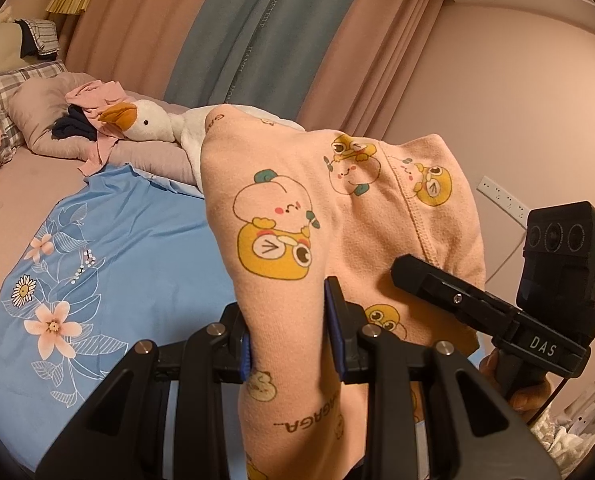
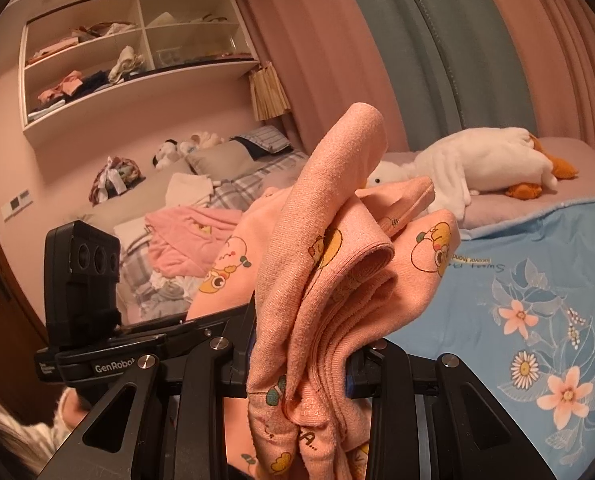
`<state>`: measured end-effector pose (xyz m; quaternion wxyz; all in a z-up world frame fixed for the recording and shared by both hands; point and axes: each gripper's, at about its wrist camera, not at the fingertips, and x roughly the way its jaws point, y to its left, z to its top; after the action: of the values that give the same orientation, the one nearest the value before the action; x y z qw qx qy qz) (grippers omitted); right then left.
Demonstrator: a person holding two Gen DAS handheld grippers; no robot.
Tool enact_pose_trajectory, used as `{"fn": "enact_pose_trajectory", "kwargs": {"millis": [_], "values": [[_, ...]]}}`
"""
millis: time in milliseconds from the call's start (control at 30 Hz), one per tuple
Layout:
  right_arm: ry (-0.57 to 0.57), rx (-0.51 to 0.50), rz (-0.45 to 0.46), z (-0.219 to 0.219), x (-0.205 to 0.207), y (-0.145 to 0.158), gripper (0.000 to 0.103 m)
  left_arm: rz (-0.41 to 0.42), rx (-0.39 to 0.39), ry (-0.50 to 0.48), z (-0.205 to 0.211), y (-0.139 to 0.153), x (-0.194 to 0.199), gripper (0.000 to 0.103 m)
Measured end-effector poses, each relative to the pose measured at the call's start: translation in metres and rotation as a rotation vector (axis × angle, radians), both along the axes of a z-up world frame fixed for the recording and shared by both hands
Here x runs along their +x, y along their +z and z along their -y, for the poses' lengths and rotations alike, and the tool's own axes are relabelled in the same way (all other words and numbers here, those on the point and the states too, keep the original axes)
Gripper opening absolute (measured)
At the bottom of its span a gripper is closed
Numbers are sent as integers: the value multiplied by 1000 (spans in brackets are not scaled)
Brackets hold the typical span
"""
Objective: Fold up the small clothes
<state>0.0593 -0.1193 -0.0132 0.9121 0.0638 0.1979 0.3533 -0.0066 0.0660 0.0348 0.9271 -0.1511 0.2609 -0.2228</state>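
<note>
A small peach garment [image 1: 297, 216] printed with yellow cartoon clocks hangs in the air above the bed, held at two places. My left gripper [image 1: 291, 340] is shut on a fold of it, the cloth squeezed between the blue pads [image 1: 334, 320]. The right gripper [image 1: 417, 276] shows at the right of the left wrist view, its tip against the cloth. In the right wrist view my right gripper [image 2: 301, 364] is shut on a thick bunch of the same garment [image 2: 337, 264], which rises in folds and hides the fingertips. The left gripper's body [image 2: 85, 304] stands at the left there.
Below lies a blue flowered blanket [image 1: 109, 256] [image 2: 517, 280] on the bed. A white goose plush [image 1: 149, 122] [image 2: 481, 160] rests along pink pillows by the curtains. Loose pink clothes [image 2: 181, 236] and plaid bedding lie at the head end. Wall shelves [image 2: 137, 56] hold more clothes.
</note>
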Motion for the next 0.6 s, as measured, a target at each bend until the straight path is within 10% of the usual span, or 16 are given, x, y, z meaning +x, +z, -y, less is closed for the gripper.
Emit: {"fn": "enact_pose_trajectory", "kwargs": {"millis": [600], "values": [[11, -38, -36, -23, 74, -17, 33, -42, 48, 60, -17, -22, 67, 29]]}}
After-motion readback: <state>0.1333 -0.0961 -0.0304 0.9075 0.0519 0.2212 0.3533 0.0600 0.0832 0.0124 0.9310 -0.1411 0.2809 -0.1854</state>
